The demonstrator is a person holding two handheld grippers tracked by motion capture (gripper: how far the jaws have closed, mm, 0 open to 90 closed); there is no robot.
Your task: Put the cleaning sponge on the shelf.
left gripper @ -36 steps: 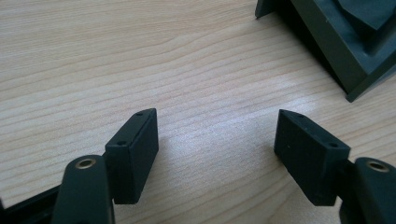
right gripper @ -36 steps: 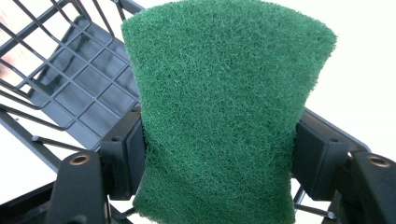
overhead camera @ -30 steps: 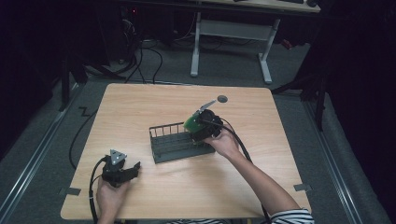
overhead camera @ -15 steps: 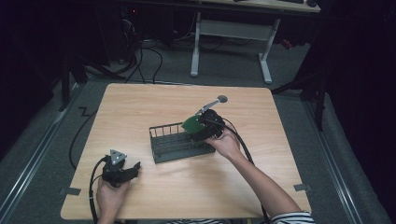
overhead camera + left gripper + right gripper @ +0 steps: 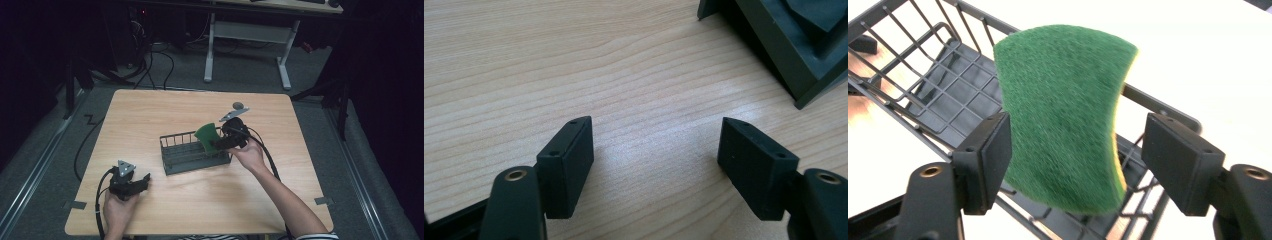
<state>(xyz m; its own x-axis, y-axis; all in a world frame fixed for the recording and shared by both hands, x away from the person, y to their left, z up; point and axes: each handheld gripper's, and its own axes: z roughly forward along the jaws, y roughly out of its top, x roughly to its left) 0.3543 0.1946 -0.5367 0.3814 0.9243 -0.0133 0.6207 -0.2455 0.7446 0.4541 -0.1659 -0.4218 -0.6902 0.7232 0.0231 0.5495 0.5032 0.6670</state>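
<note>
A green scouring sponge [image 5: 206,135] with a yellow edge stands upright at the right end of a dark wire rack [image 5: 190,156]. In the right gripper view the sponge [image 5: 1063,115] sits between the jaws of my right gripper [image 5: 1078,125]. The left pad touches it and a gap separates it from the right pad. These jaws have just been closing a little but do not clamp it. From the right, my right gripper [image 5: 214,144] reaches the rack's end. My left gripper [image 5: 142,181] rests near the table's front left, open [image 5: 656,125] over bare wood.
A corner of the rack [image 5: 784,45] lies ahead and to the right of the left gripper's jaws. A small grey disc [image 5: 239,105] lies on the wooden table [image 5: 150,115] behind the right hand. Cables trail from both grippers.
My right gripper has shifted slightly to the right, away from the rack's middle, while the sponge stays at the rack's right end. The left gripper has not moved.
</note>
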